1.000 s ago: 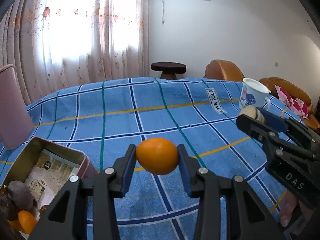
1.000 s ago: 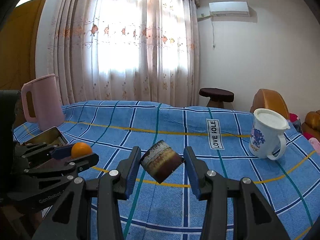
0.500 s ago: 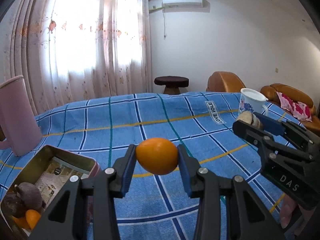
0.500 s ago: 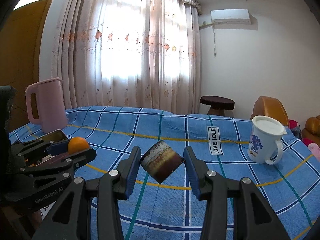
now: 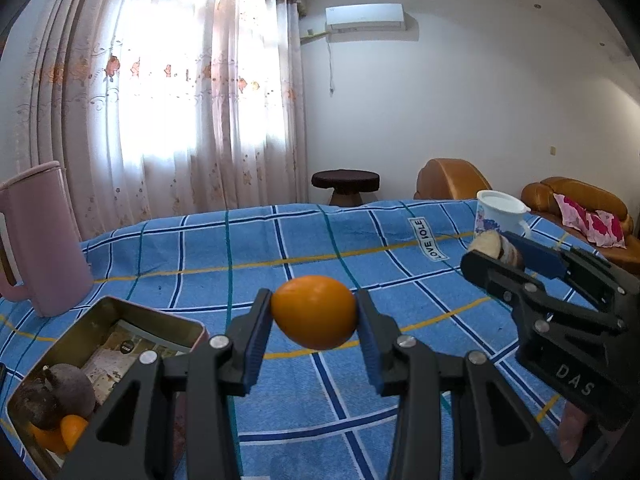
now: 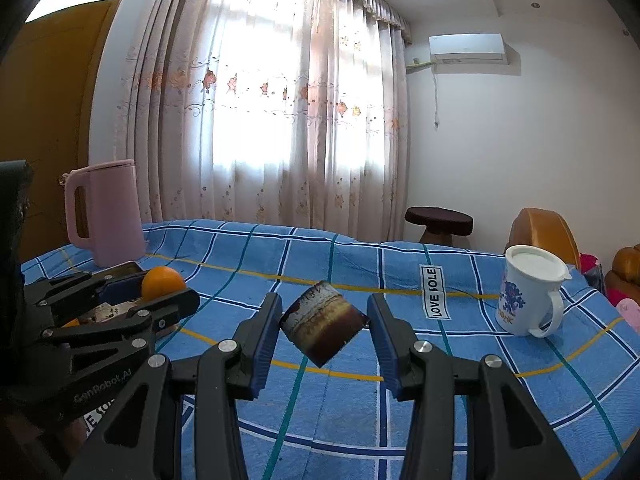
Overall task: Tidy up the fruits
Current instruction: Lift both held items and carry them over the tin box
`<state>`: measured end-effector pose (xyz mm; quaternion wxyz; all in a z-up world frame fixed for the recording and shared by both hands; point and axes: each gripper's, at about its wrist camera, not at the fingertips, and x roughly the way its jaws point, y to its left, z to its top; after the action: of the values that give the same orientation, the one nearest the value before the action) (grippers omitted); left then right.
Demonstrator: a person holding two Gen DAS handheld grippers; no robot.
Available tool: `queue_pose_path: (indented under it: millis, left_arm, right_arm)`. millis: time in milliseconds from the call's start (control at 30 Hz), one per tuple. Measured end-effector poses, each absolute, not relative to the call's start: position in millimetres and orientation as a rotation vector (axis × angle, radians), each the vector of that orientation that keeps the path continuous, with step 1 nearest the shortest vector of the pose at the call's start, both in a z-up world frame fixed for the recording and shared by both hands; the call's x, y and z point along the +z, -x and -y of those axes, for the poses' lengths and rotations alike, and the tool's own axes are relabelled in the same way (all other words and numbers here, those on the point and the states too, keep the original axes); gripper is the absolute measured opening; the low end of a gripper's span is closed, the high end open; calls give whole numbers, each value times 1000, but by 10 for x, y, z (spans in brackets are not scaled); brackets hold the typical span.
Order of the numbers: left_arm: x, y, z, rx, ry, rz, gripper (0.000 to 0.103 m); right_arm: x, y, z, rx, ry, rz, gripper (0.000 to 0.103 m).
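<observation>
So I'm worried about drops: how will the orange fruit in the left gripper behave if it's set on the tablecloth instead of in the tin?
The orange fruit is smooth and egg-shaped, so it would probably roll on the tablecloth. The left gripper pinches only its two ends, so it might slip. The walled tin looks safer.

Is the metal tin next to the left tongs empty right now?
No, the open metal tin already holds a dark round fruit and orange fruit pieces.

blue plaid table (image 5: 304, 236), pink kettle (image 5: 38, 236), tin (image 5: 108, 344), mug (image 6: 528, 292)
</observation>
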<state>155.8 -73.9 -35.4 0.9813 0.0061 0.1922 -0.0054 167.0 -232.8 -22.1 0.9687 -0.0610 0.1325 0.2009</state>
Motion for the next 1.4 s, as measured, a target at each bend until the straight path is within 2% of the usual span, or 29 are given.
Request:
queue_pose_path:
  millis: [600,1400]
  left_arm:
    - [-351,-1348,617,-48,10,-389,43]
    - [-400,-966,-45,-5,83,-423,43]
  right_arm:
    - [-236,-1540,2263,441,131,-281,46]
    - [-306,-1357,1455,589,204,-325,46]
